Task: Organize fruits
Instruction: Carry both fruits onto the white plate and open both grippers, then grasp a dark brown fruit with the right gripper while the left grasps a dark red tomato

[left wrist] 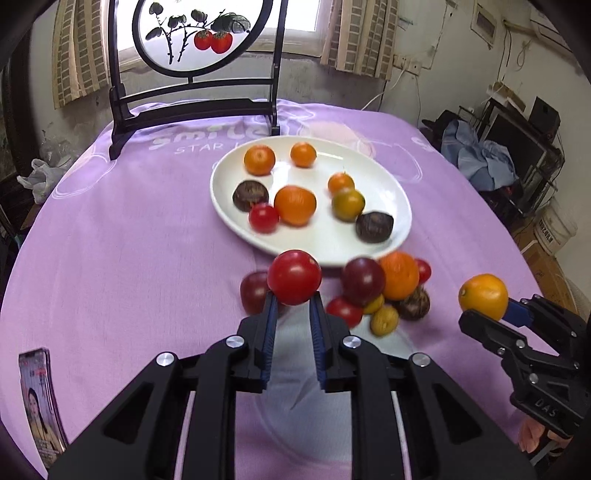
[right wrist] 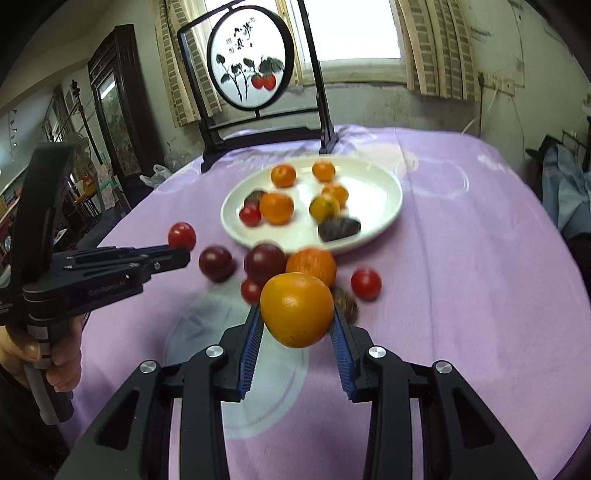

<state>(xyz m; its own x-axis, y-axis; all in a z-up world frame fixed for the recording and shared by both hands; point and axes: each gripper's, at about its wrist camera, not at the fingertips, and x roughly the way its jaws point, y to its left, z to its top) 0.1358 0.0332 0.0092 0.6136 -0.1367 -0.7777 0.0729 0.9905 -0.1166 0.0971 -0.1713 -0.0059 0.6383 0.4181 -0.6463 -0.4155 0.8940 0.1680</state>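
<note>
My left gripper [left wrist: 293,295] is shut on a red tomato [left wrist: 294,276], held above the purple cloth just in front of the white plate [left wrist: 369,162]. My right gripper [right wrist: 297,321] is shut on an orange [right wrist: 296,309], held above the loose pile; it also shows in the left wrist view [left wrist: 483,297]. The plate [right wrist: 380,184] holds several oranges, a red tomato and dark fruits. A loose pile [left wrist: 384,288] of tomatoes, plums, an orange and small fruits lies on the cloth in front of the plate. The left gripper with its tomato [right wrist: 181,236] shows at the left of the right wrist view.
A black wooden stand with a round painted screen [left wrist: 192,33] stands at the table's far edge behind the plate. A phone [left wrist: 38,398] lies on the cloth at the near left. Clutter and shelves stand beyond the table's right edge.
</note>
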